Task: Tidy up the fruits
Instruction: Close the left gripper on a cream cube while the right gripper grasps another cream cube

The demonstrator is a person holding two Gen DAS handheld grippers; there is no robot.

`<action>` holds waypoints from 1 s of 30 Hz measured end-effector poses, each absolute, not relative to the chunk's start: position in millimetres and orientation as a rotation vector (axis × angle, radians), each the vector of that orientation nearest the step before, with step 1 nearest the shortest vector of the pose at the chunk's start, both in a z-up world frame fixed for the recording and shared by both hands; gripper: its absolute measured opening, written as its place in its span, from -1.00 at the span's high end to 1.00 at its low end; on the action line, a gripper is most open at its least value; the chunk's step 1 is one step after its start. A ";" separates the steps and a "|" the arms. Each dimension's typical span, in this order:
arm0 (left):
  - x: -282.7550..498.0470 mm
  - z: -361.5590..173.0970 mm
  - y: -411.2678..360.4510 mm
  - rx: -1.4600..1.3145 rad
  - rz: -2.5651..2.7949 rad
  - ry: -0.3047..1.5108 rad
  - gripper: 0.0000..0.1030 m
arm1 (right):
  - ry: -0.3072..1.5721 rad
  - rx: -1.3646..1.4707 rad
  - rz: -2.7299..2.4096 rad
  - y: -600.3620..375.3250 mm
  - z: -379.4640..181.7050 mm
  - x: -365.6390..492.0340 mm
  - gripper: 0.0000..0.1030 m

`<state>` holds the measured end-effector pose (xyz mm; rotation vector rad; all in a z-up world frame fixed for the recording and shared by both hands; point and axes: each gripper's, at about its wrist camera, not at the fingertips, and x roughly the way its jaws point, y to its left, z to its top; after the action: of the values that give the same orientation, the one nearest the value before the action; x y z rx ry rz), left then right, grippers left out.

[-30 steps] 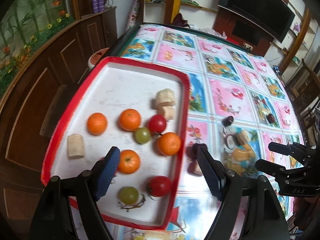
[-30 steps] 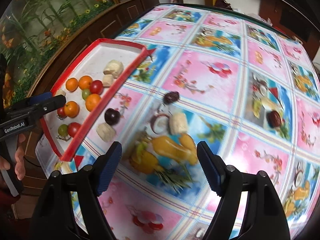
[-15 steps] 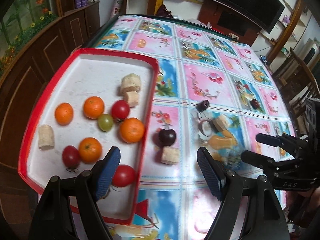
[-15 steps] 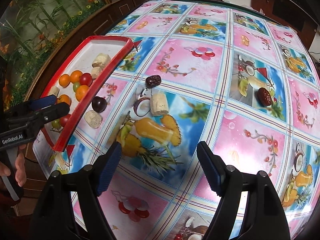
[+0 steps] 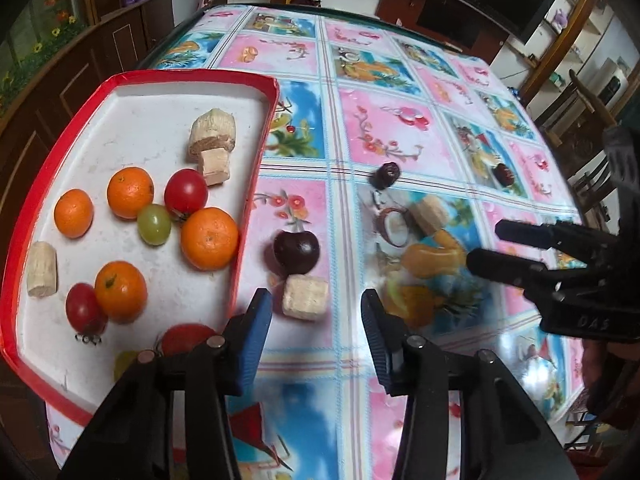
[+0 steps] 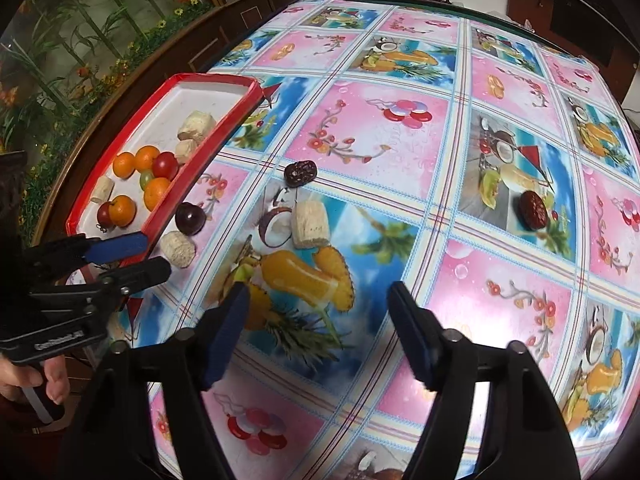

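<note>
Desk (image 6: 400, 128): covered by a glossy cloth printed with fruit pictures in pink and blue squares.

Tray (image 5: 256, 168): red rim, white floor, at the desk's left edge. Contents:
- four oranges, the largest (image 5: 209, 238) close to the right rim;
- red tomatoes, one (image 5: 185, 191) touching a green grape (image 5: 154, 224), one (image 5: 84, 309) beside an orange near the front, and one part hidden behind the left gripper's finger;
- three pale cut chunks, two (image 5: 212, 142) stacked near the back and one (image 5: 42, 274) at the left rim.

On the cloth, outside the tray:
- dark plum (image 5: 296, 252), just right of the tray rim;
- pale chunk (image 5: 305, 297), touching the plum's near side;
- second pale chunk (image 6: 310, 224), further right, on a printed coconut;
- dark wrinkled date (image 6: 300, 173), beyond that chunk;
- red date (image 6: 532, 209), well apart on the right side of the desk.

Left gripper (image 5: 316, 330): jaws wide, nothing between them; the pale chunk by the plum lies just ahead of the gap, nearer the left finger. In the right wrist view the gripper sits by the tray's front corner.

Right gripper (image 6: 320, 330): jaws wide and empty, hovering over the printed pineapple square, the second pale chunk ahead of it and apart.
</note>
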<state>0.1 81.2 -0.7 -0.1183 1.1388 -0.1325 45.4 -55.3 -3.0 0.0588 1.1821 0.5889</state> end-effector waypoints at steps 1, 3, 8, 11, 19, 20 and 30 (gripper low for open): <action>1.5 -2.5 82.1 -0.117 -0.133 1.142 0.13 | 1.185 0.058 0.589 -54.1 -3.8 48.2 -0.33; 4.0 -6.1 82.9 -0.115 -0.133 1.150 0.18 | 1.187 0.060 0.586 -51.0 -4.6 55.1 -0.26; 5.8 -16.3 83.0 -0.109 -0.129 1.176 0.32 | 1.186 0.032 0.593 -34.2 -3.8 70.1 -0.14; 4.5 -18.1 81.2 -0.083 -0.127 1.167 0.44 | 1.188 0.001 0.603 -21.8 -5.3 75.8 -0.07; 2.3 -13.8 86.6 -0.124 -0.138 1.156 0.56 | 1.215 -0.069 0.587 -7.4 -18.3 80.3 0.48; 0.6 -11.1 88.5 -0.136 -0.138 1.150 0.56 | 1.215 -0.071 0.588 -7.7 -17.9 79.7 0.48; -11.2 14.4 111.1 -0.226 -0.120 1.085 0.56 | 1.175 -0.039 0.643 -7.9 4.2 67.5 0.48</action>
<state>-11.2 111.1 14.4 -0.2262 1.0851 -0.1201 67.5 -7.9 4.2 -0.0385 1.1751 0.6430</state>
